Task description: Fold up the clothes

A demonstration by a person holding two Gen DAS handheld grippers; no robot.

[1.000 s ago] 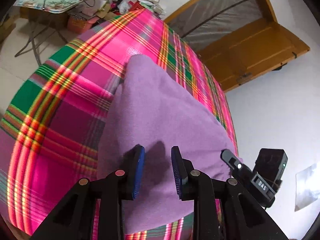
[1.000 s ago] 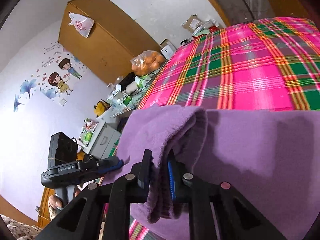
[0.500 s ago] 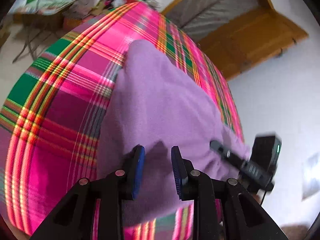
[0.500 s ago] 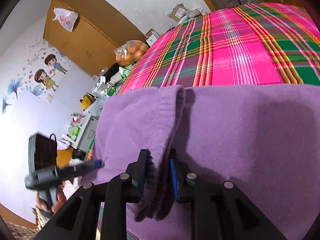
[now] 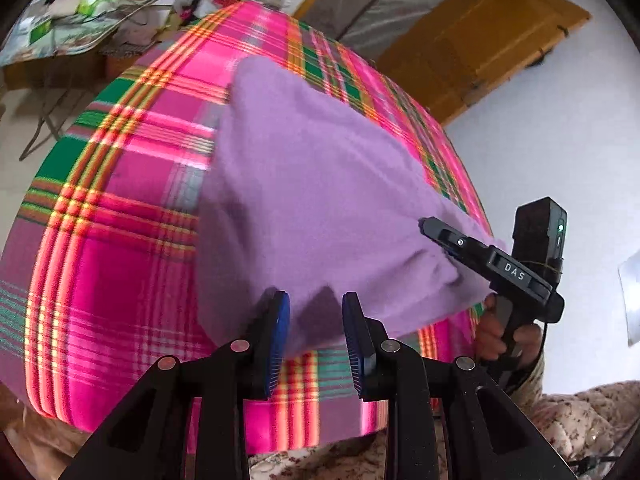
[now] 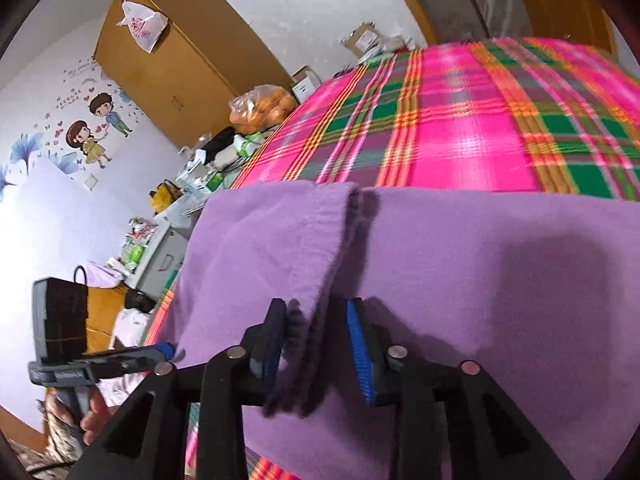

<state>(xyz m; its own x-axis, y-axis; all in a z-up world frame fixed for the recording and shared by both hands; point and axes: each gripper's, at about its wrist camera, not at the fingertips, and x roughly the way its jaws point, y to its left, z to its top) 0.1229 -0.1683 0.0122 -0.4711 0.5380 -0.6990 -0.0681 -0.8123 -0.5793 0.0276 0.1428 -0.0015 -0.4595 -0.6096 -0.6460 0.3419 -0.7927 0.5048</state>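
Change since a second ago: the right gripper (image 6: 316,350) was pinched tight on the folded edge a second ago; now its blue-padded fingers (image 6: 358,354) stand further apart, the edge hanging loose between them, touching the left pad at most.
Garment: the soft purple fleece garment (image 5: 320,200) lies spread on the bed, its near hem at the bed's 6 o'clock edge, one flap doubled over toward 9 o'clock in the right wrist view.
Left gripper: the left gripper (image 5: 316,334) hovers just over the near hem, fingers moderately apart with nothing between them, much as before.
Right gripper from the left view: its black body (image 5: 492,264) reaches in from 3 o'clock onto the garment's bunched corner, a hand (image 5: 500,332) wrapped round the handle.
Bed: pink, green and orange plaid bedcover (image 5: 120,220), bare around the garment toward 9 and 12 o'clock.
Around: a cluttered surface (image 5: 60,28) at 10 o'clock with a bag of oranges (image 6: 260,108); a brown wooden wardrobe (image 6: 180,64) with a white plastic bag (image 6: 142,26) on top; cartoon wall stickers (image 6: 92,128) at 9 o'clock; a wooden headboard (image 5: 480,36) at 1 o'clock.
In the way: the folded flap screens the left gripper's tips from the right view.
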